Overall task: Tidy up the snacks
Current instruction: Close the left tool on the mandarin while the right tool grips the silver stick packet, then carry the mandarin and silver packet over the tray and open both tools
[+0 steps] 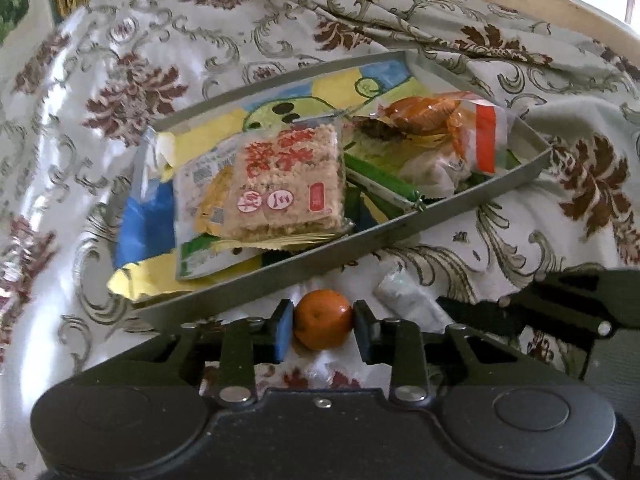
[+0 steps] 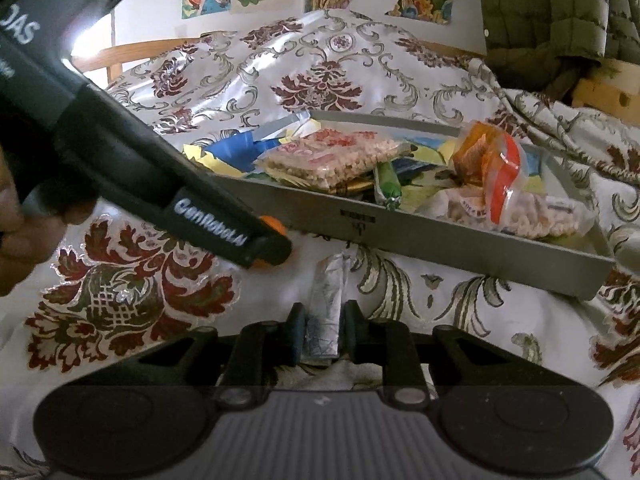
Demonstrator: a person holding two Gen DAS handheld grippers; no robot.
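Two pickups at once, so take them one at a time. Your left tongs (image 1: 323, 326) have the small orange fruit (image 1: 323, 319) squarely between the blue pads (image 1: 283, 330), both pads pressing its sides, and it sits on the patterned cloth (image 1: 120, 80) just in front of the grey tray (image 1: 360, 240). Your right tongs (image 2: 322, 330) are closed almost all the way on the silvery foil packet (image 2: 325, 312), which lies flat on the cloth a little short of the tray's near wall. Nothing is in the air yet, as far as these views tell. The fruit is round and smooth, so I'd keep the pinch across its widest part and lift straight up before you carry it over the wall; a tilt could let it roll out. The foil packet is thin and likely to crumple or slip, so hold it near the middle and don't drag it. Inside the tray the rice cracker pack (image 1: 280, 184) fills the left, with the orange-wrapped snacks (image 1: 440, 128) bunched at the right end, and a green stick pack (image 1: 384, 184) between them. The bare blue and yellow lining at the far left looks like the best spot for the fruit.
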